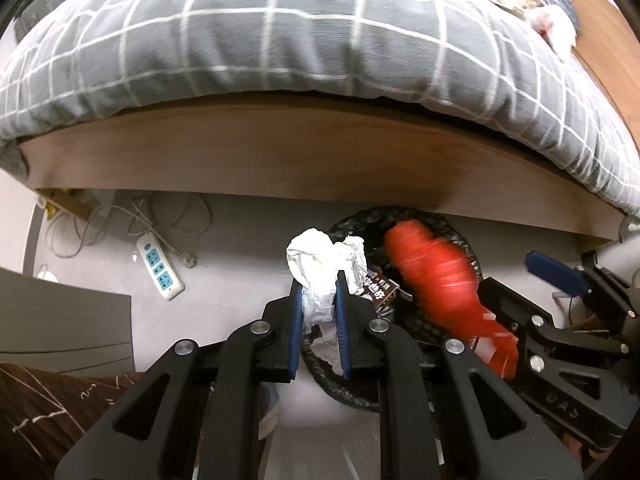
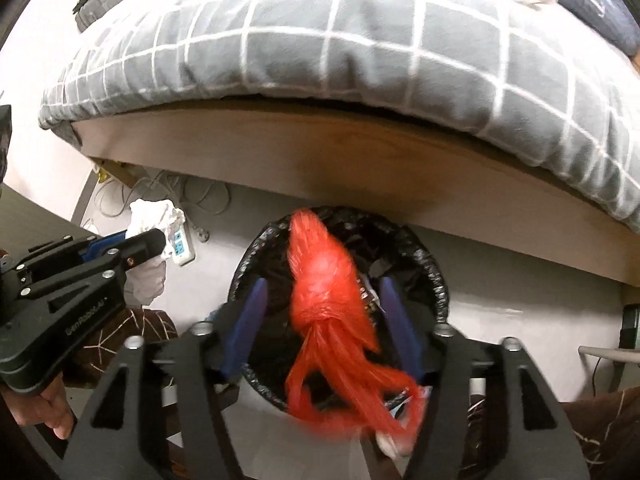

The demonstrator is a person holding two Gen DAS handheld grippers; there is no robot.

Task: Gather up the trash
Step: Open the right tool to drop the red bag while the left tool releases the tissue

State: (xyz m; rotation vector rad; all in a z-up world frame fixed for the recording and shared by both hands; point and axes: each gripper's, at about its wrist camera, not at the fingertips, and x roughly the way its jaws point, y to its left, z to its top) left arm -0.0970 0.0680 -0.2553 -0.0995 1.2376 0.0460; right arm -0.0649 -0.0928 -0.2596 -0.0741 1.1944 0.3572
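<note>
- Right gripper (image 2: 322,312) had its jaws spread wide over the bin (image 2: 434,276), with the red bag (image 2: 324,292) blurred between them, so I'd say mid-drop.
- Left gripper (image 1: 320,300) pinched the tissue (image 1: 320,264) just beside the bin's rim.
- Next: probably shift the tissue over the opening, then let go.
</note>
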